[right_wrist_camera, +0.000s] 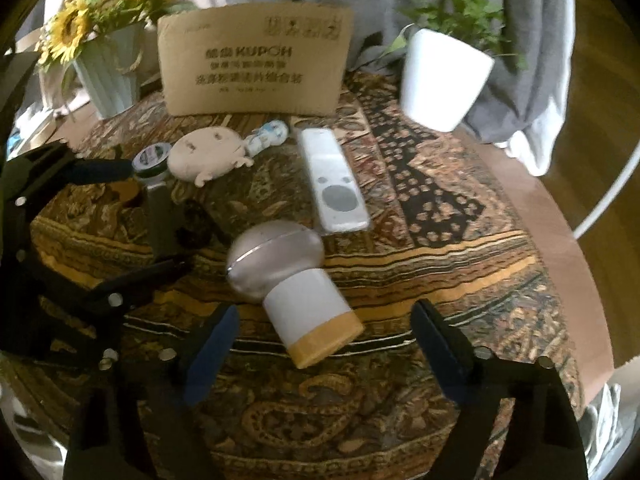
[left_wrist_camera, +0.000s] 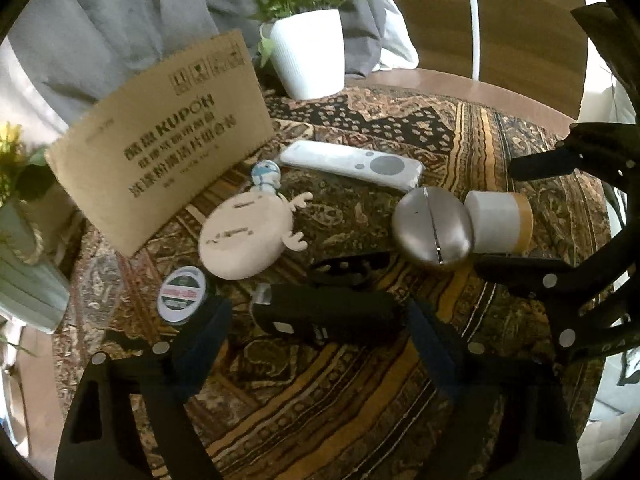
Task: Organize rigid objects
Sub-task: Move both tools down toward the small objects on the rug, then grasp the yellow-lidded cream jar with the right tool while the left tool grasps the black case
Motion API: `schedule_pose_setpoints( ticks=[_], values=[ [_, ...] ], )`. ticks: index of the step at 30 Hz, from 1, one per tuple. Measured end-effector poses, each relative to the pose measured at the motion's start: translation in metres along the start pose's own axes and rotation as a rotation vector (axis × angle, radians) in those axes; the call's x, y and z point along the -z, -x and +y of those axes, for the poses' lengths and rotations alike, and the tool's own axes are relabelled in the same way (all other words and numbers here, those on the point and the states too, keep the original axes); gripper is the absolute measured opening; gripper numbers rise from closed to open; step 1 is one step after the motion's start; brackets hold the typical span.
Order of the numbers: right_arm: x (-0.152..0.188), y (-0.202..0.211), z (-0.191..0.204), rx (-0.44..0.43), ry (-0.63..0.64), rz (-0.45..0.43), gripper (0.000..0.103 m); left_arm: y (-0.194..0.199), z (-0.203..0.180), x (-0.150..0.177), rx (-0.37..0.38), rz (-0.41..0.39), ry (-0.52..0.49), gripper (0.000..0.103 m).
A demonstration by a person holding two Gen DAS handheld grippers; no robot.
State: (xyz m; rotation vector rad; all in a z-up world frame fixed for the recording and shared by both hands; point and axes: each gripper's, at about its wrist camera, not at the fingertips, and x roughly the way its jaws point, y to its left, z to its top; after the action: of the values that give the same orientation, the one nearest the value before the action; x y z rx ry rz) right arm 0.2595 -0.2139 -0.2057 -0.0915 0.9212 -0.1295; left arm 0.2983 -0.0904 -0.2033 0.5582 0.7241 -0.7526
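A round table draped in a patterned brown and gold cloth (right_wrist_camera: 460, 248) holds a scatter of small items. From the left wrist camera, the left gripper (left_wrist_camera: 316, 316) hangs with jaws apart on either side of a black rectangular device (left_wrist_camera: 324, 312) lying on the cloth, pads not pressing on it; the right wrist camera shows that device only dimly. From the right wrist camera, the right gripper (right_wrist_camera: 324, 328) stands open around a mushroom-shaped lamp (right_wrist_camera: 292, 280) lying on its side, silver dome away from the camera, tan base near, pads clear of it. Both views show a white remote (right_wrist_camera: 334, 180), a cream plush toy (left_wrist_camera: 244, 236), a small round tin (left_wrist_camera: 182, 296), an upright cardboard box (right_wrist_camera: 256, 60) and a white plant pot (left_wrist_camera: 308, 52). The sunflowers in a ribbed vase (right_wrist_camera: 108, 76) show whole only in the right view.
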Motion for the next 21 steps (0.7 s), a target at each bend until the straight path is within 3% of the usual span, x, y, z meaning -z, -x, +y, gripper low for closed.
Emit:
schedule_pose_setpoints(
  ticks=[3, 9, 16, 21],
  values=[
    [0.002, -0.006, 0.002, -0.012, 0.009, 0.014, 0.078, -0.005, -0.001, 0.001, 0.007, 0.005, -0.004, 0.084],
    [0.004, -0.017, 0.0, -0.047, -0.003, 0.051, 0.057, -0.011, -0.001, 0.004, 0.024, 0.005, 0.001, 0.074],
    [0.004, -0.012, -0.002, -0.068, -0.04, 0.043, 0.054, -0.002, 0.002, 0.004, 0.039, 0.007, 0.059, 0.074],
    [0.0, -0.001, -0.004, -0.068, -0.076, 0.016, 0.053, 0.013, 0.008, 0.002, 0.009, -0.004, 0.122, 0.073]
  ],
)
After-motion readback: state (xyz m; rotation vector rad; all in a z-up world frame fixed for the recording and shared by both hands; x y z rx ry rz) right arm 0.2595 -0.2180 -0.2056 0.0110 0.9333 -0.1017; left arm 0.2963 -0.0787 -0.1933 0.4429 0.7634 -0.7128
